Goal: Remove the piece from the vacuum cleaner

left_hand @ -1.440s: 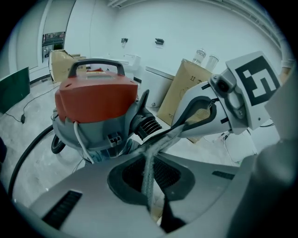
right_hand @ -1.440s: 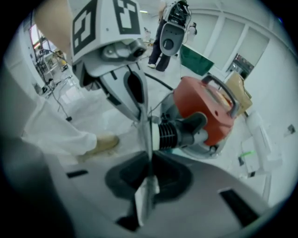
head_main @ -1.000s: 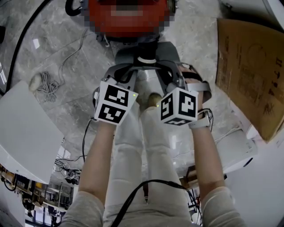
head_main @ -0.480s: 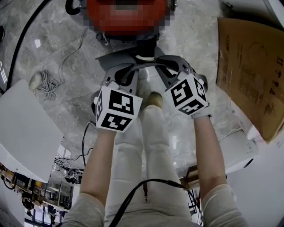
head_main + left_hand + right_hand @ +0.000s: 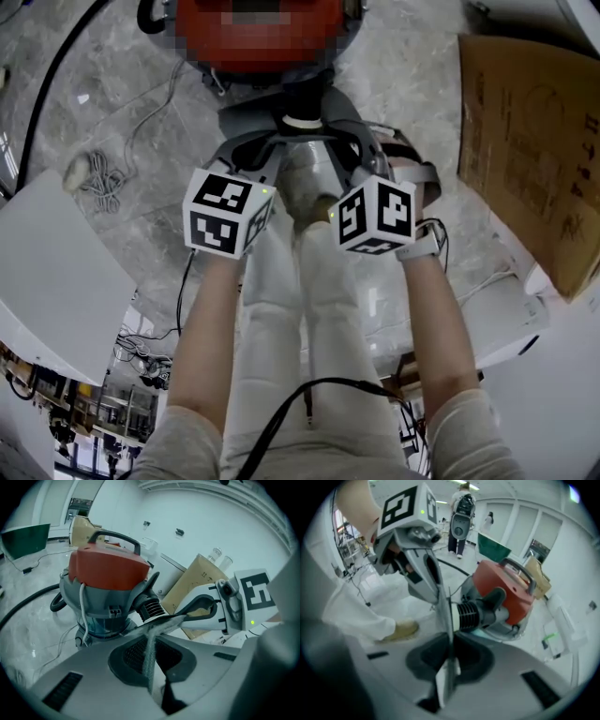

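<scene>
My left gripper (image 5: 152,634) is pinched shut, its two jaws pressed into one thin blade and holding nothing. My right gripper (image 5: 450,620) is the same, jaws together and empty. The two tips meet, one crossing the other, right in front of the piece (image 5: 150,607). That is the black ribbed collar with a white ring (image 5: 455,616), and it sits plugged into the inlet on the front of the vacuum (image 5: 108,569).

From my head the tips seem to lie against the piece, left tip on its left and right tip on its right. I cannot be sure they touch it, since the wide lenses squash everything there. Both grippers point down and away from me.

The vacuum stands on the floor (image 5: 159,234) just past my feet, with a grey drum, a red top and a black handle (image 5: 115,538). A black hose (image 5: 42,103) curves over the grey stone to the left. A loose coil of grey cable (image 5: 103,178) lies nearer, also left of the vacuum. A sheet of cardboard (image 5: 525,141) stands to the right.

My legs in white trousers (image 5: 281,309) run up between my forearms. One shoe (image 5: 302,202) shows between the two marker cubes. Far across the room, in the right gripper view, a person (image 5: 460,517) stands by the wall.
</scene>
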Motion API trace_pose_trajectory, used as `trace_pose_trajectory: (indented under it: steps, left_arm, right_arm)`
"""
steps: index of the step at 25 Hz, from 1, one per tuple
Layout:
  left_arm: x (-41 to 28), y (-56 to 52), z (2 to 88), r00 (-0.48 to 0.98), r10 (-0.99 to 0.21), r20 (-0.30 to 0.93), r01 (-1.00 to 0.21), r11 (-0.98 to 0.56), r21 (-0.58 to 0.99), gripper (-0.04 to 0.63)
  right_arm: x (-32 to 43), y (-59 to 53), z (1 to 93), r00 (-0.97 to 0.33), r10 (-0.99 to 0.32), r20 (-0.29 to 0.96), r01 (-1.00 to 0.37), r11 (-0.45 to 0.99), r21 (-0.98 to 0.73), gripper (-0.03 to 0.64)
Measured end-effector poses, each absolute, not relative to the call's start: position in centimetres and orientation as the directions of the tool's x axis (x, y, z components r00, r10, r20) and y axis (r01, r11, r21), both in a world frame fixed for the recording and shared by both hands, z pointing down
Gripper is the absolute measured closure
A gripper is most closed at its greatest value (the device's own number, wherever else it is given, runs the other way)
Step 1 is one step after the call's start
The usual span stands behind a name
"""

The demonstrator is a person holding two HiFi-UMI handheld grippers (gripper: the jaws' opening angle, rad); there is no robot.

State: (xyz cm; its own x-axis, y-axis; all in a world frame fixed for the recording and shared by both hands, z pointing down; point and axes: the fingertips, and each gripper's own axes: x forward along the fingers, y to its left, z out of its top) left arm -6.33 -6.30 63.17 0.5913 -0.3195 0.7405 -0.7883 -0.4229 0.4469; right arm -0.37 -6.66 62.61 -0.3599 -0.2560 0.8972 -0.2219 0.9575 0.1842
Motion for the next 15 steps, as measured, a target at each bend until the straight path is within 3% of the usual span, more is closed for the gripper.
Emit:
trace_pose_trajectory:
  steps: [7,15]
  left_arm:
    - [-6.6,-6.1,64.2,0.618,-0.343,0.708,-0.785,-0.318,0.531,0.558]
    - [-6.7,-6.1,62.8,0.538,-0.349,0.767,-0.825,-0.405,0.394,0.558]
  right_arm:
    - [-0.9,-6.4,61.8,-0.314,-0.281,0.907,-0.112,0.959,0.259,0.578]
    - [-0.7,-6.5,62.5,-0.486,-0.209,0.849,-0.359,0.933,0.024,0.577]
